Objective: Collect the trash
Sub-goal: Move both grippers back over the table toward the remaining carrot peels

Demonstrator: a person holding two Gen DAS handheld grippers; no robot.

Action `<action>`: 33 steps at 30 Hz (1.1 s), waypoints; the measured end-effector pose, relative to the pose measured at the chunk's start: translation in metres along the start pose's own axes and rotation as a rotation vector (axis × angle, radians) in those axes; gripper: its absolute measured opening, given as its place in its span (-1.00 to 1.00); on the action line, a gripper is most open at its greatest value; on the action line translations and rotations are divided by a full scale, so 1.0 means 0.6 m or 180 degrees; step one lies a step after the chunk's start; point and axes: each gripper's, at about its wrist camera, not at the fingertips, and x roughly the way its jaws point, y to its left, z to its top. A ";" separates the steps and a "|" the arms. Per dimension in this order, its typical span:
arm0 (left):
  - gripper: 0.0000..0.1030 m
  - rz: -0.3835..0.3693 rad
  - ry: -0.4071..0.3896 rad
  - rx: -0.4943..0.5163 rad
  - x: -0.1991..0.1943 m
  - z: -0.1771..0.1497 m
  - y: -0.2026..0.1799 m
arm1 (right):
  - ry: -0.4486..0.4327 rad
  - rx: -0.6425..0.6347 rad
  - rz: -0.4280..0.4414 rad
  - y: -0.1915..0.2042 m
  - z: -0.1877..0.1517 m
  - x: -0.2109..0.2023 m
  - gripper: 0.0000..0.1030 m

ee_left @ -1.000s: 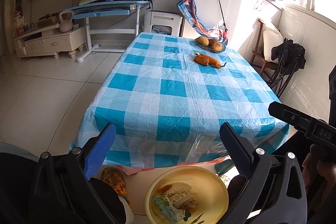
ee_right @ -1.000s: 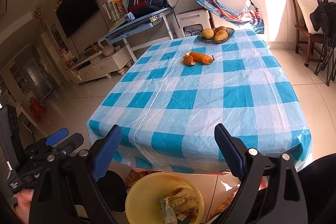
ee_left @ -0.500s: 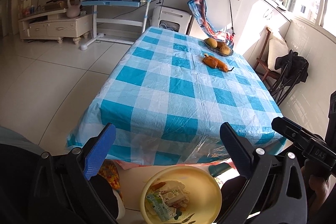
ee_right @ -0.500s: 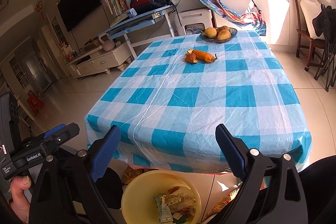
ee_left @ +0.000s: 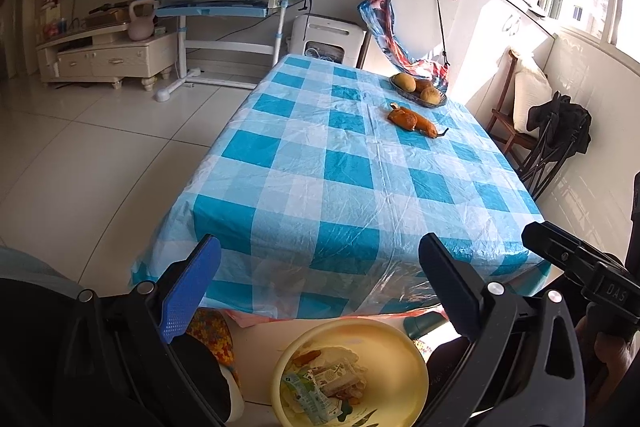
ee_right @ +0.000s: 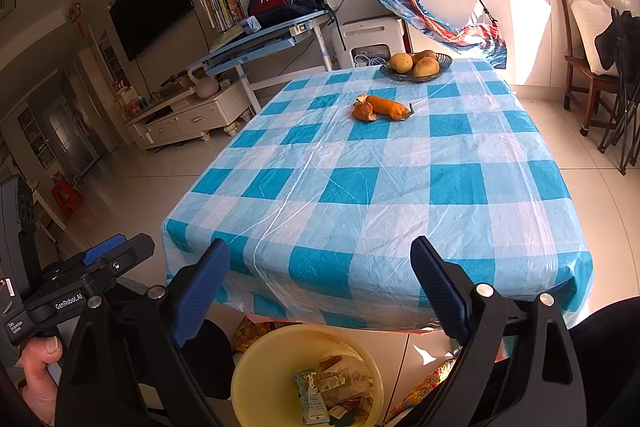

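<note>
Blue-checked tabletop (ee_right: 400,187) in sunlit tiled living room, orange peels (ee_right: 382,108) near fruit bowl (ee_right: 416,65), yellow trash basin (ee_right: 272,379) below, left gripper (ee_left: 320,287) and right gripper (ee_right: 320,291) jaws released, empty

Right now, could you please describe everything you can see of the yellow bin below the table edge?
The yellow bin is a round, open-topped tub, plastic by its look, standing upright on the floor just in front of the checked tablecloth's near edge. Crumpled wrappers and small cartons lie loose inside, well below its rim. Neither gripper touches it.
</note>
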 end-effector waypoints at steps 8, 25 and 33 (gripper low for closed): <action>0.86 0.0004 -0.0027 -0.0058 0.000 0.002 0.005 | -0.0002 -0.0002 -0.0006 0.000 0.000 -0.001 0.71; 0.86 -0.0057 -0.0006 -0.0041 0.005 0.004 -0.004 | -0.0116 0.0328 0.0183 -0.027 0.020 -0.018 0.71; 0.86 -0.0354 0.0030 0.0321 0.054 0.115 -0.069 | -0.0036 -0.0207 -0.0017 -0.050 0.146 0.027 0.71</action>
